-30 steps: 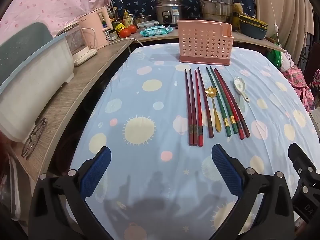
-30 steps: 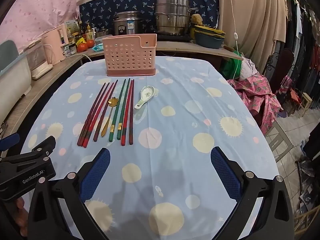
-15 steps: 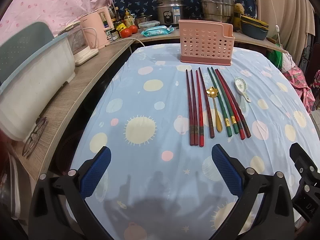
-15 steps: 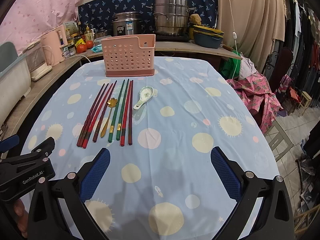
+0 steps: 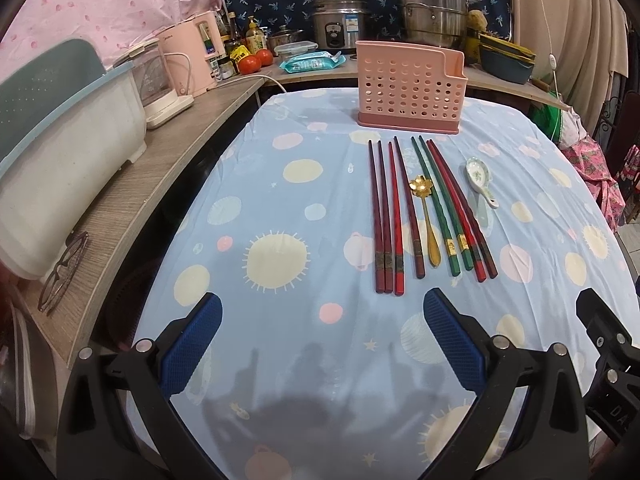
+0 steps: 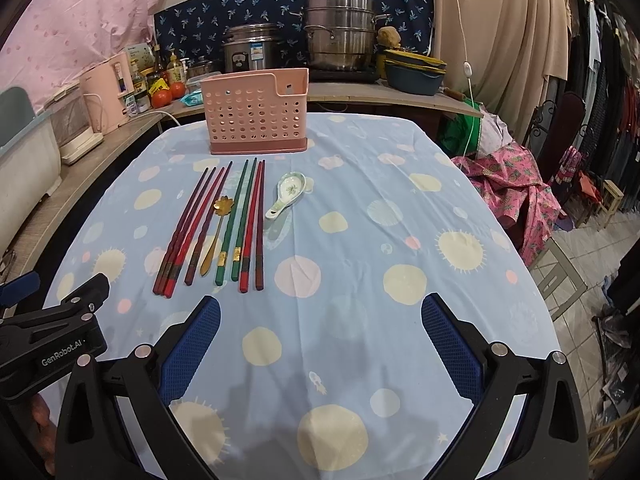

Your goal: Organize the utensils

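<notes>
Both the left gripper (image 5: 322,334) and right gripper (image 6: 320,334) hover spread wide, empty; 8 lacquered chopsticks (image 5: 424,208) and 2 spoons lie sorted at 12 o'clock, before the perforated pink plastic caddy (image 5: 411,86), likely staged for loading.

Eight chopsticks (image 5: 420,208), two spoons (image 5: 427,220), one pink holder (image 5: 410,88)

Far ahead beyond the jaws: stacked stainless steel steamer pot (image 6: 340,32), grey rice cooker (image 6: 251,48), two red tomatoes (image 5: 256,60). Off to the left: pink electric kettle (image 5: 192,58), white plastic tub (image 5: 60,152), dark-framed eyeglasses (image 5: 64,266) on the wooden counter (image 5: 160,168).
</notes>
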